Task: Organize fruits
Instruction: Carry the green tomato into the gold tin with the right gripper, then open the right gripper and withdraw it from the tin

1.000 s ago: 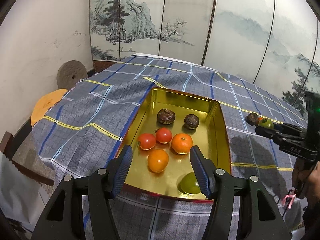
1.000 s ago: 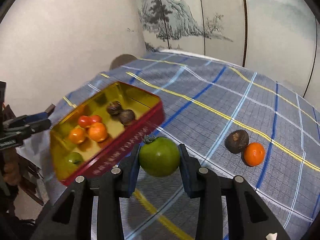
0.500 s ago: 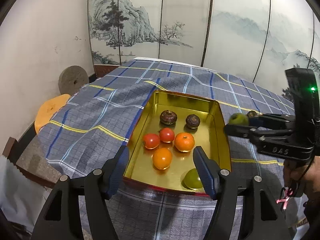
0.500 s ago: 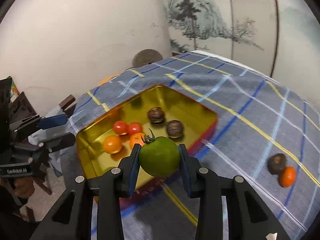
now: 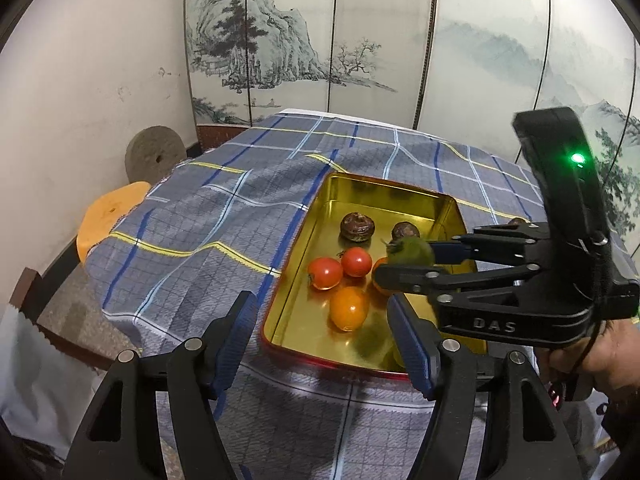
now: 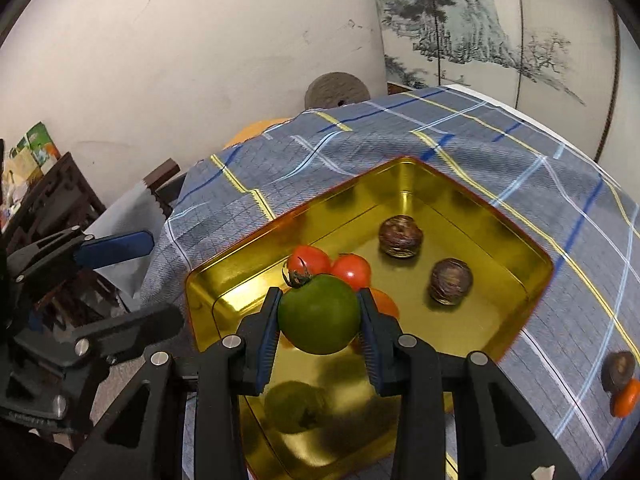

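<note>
The right tool (image 6: pixel 319 320) squeezes a round green tomato (image 6: pixel 319 314) above the shiny gold metal tray (image 6: pixel 472 208) on the bench. The left tool (image 5: pixel 322 334), just opened wider, holds nothing.

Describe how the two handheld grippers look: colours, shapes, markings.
Both are black skeletal frames with silver pivot screws and blue ribbed pads on the two fingers. The right gripper carries pale "DAS" lettering, an upright black block with a green light, and a thin dark cord. The left gripper looks the same.
</note>
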A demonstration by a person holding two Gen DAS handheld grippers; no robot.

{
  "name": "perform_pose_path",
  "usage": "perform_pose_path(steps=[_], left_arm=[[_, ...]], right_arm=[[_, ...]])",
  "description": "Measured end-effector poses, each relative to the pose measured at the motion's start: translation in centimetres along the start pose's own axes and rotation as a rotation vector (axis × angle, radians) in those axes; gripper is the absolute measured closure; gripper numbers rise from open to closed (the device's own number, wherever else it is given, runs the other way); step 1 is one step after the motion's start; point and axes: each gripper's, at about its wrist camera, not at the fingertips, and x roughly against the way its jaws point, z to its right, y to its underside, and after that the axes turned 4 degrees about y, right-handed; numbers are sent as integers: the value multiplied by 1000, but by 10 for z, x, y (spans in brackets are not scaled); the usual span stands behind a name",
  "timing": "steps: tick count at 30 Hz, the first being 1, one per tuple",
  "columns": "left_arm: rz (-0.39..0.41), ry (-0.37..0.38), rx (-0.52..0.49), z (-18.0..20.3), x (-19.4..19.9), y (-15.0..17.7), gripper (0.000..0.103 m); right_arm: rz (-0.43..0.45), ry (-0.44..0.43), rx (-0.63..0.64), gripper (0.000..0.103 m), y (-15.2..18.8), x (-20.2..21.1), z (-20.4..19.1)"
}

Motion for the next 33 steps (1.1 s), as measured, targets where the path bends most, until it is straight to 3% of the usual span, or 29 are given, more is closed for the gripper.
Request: perform_pose_path(steps=[18, 33], left_arm=[[-19, -1, -3, -1, -4, 6, 34], [-41, -8, -6, -1, -9, 10, 32]], right_arm=[[-56, 14, 2, 68, -10, -33, -3], [-55, 15, -14, 67, -14, -40, 0]])
